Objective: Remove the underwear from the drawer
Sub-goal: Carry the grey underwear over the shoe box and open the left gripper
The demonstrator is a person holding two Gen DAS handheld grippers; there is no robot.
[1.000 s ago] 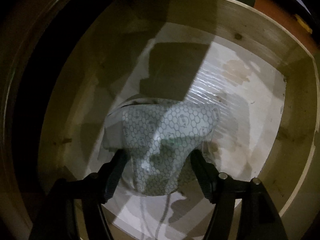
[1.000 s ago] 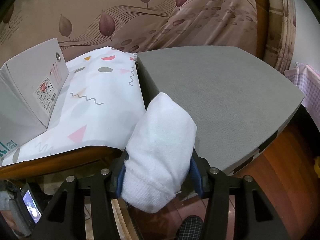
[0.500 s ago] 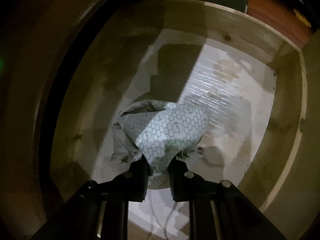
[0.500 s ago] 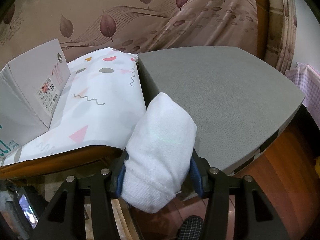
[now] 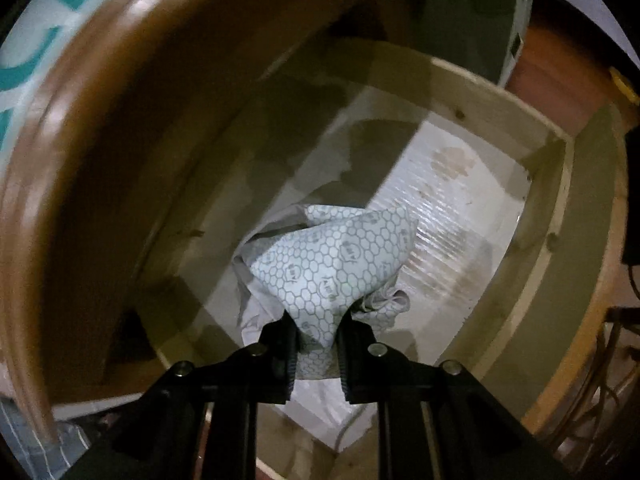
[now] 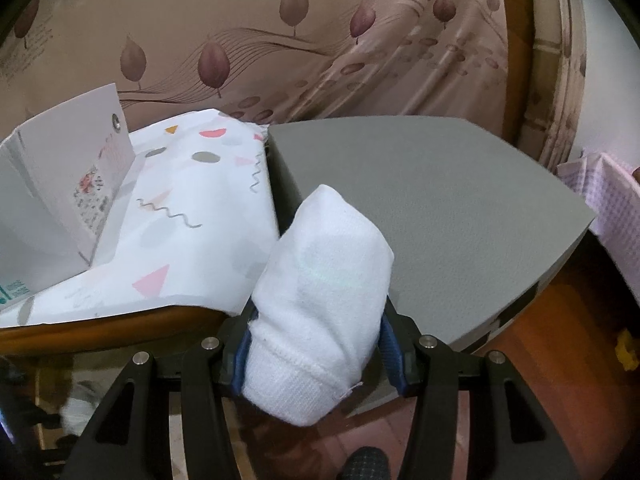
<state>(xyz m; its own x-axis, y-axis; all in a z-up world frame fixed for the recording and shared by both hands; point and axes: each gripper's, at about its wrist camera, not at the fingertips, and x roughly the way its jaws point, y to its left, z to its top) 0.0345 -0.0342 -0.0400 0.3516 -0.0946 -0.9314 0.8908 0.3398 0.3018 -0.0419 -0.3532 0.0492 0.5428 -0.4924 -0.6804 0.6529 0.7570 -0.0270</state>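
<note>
In the left wrist view my left gripper [image 5: 318, 334] is shut on the pale underwear with a hexagon print [image 5: 332, 264], pinching a fold of it. The garment hangs bunched from the jaws above the white-lined floor of the open wooden drawer [image 5: 472, 92]. In the right wrist view my right gripper [image 6: 316, 328] is shut on a rolled white cloth bundle [image 6: 320, 292], held in the air near the front corner of a grey pad [image 6: 440, 200].
The drawer's wooden walls surround the garment, and the brown cabinet front [image 5: 80, 168] curves over on the left. In the right wrist view a patterned white sheet [image 6: 180, 232] and a white cardboard box [image 6: 60, 184] lie left of the grey pad, with a leaf-print curtain [image 6: 320, 40] behind.
My left gripper closed on the underwear and has lifted it up and back from the drawer floor. The right gripper and its white bundle have stayed almost still.
</note>
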